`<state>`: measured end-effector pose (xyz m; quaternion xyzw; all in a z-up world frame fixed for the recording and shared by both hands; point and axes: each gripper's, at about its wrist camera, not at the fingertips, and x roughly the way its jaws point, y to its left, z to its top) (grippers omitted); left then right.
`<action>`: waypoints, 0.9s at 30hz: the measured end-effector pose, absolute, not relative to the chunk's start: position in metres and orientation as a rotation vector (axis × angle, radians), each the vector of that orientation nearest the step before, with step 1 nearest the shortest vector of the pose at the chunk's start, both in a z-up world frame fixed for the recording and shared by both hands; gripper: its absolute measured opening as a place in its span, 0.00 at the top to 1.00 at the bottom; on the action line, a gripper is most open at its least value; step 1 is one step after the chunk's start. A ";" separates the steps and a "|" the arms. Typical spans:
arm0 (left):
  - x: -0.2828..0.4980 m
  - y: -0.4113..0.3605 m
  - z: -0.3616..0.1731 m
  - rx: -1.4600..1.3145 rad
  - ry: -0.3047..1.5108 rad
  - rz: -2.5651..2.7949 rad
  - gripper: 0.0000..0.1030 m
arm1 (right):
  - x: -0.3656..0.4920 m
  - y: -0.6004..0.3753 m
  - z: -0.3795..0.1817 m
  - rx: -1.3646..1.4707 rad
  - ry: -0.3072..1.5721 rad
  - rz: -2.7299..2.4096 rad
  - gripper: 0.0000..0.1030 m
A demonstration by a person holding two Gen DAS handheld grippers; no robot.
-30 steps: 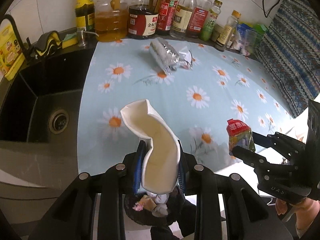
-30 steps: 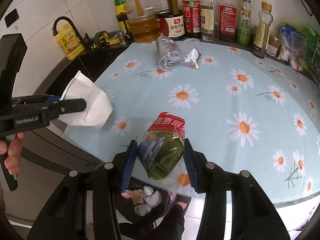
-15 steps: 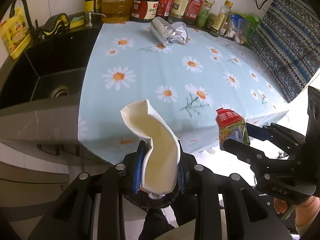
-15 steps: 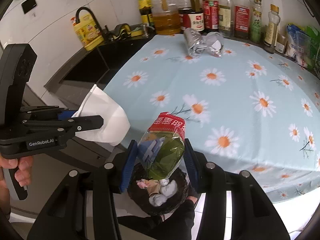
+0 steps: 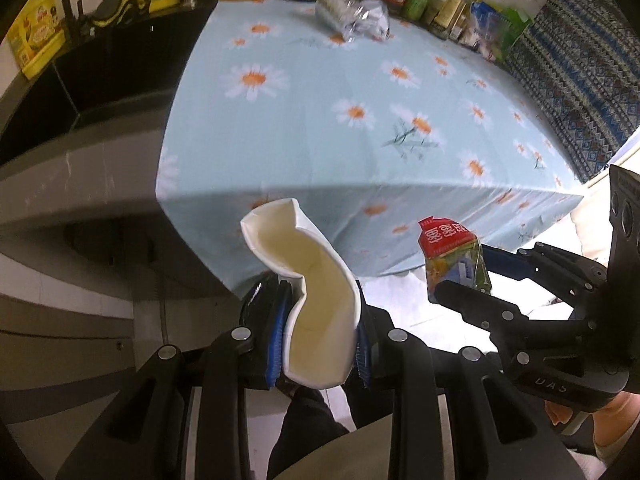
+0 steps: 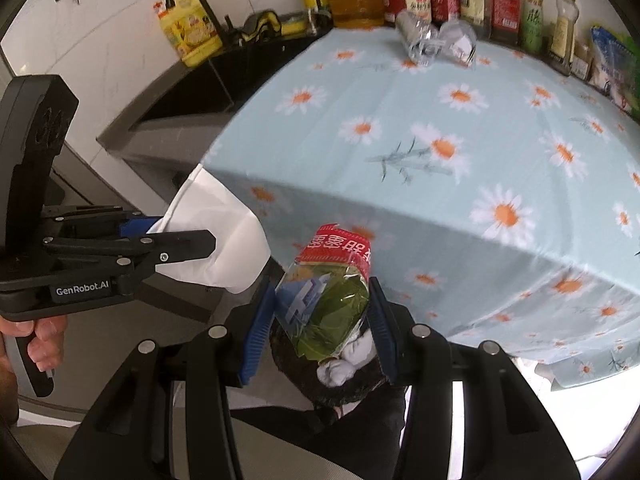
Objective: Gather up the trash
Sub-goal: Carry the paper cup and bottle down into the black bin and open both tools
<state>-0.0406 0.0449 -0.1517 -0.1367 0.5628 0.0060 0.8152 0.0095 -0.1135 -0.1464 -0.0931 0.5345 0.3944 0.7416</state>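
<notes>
At the far left of the right wrist view the person's left hand (image 6: 38, 330) wraps the black handle, fingers curled under it, and the left gripper (image 6: 188, 236) reaches level toward the right, pinching one squashed white paper cup (image 6: 218, 236); in the left wrist view that cup (image 5: 316, 312) stands between the two blue pads (image 5: 276, 344), its bent mouth rising above the fingertips, off the table's front edge; next to the right, the right gripper (image 6: 316, 320) is pressed onto one snack wrapper (image 6: 328, 300), clear with a red printed top and green contents, which sits upright between its blue pads (image 6: 256, 332) with the red band poking above them; seen from the left wrist camera the same wrapper (image 5: 452, 256) is clamped at the tip of the right gripper (image 5: 460, 280), held out in front of the overhanging daisy tablecloth (image 5: 360, 152); below the wrapper one dark trash bin (image 6: 344, 380) shows crumpled white waste inside; far back on the cloth lie two crumpled silvery wrappers (image 6: 436, 40) side by side, touching, before a row of bottles (image 6: 504, 4) whose number I cannot tell; the black sink (image 6: 200, 92) lies to the left of the cloth.
</notes>
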 end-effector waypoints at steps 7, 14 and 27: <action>-0.046 0.047 -0.187 -0.311 1.281 0.018 0.74 | 0.005 -0.108 -0.184 -0.229 1.278 0.853 0.54; -0.048 0.053 -0.234 -0.343 1.376 0.027 0.74 | 0.006 -0.105 -0.228 -0.238 1.396 0.847 0.54; -0.044 0.050 -0.324 -0.380 1.531 0.025 0.74 | 0.016 -0.104 -0.318 -0.193 1.598 0.805 0.54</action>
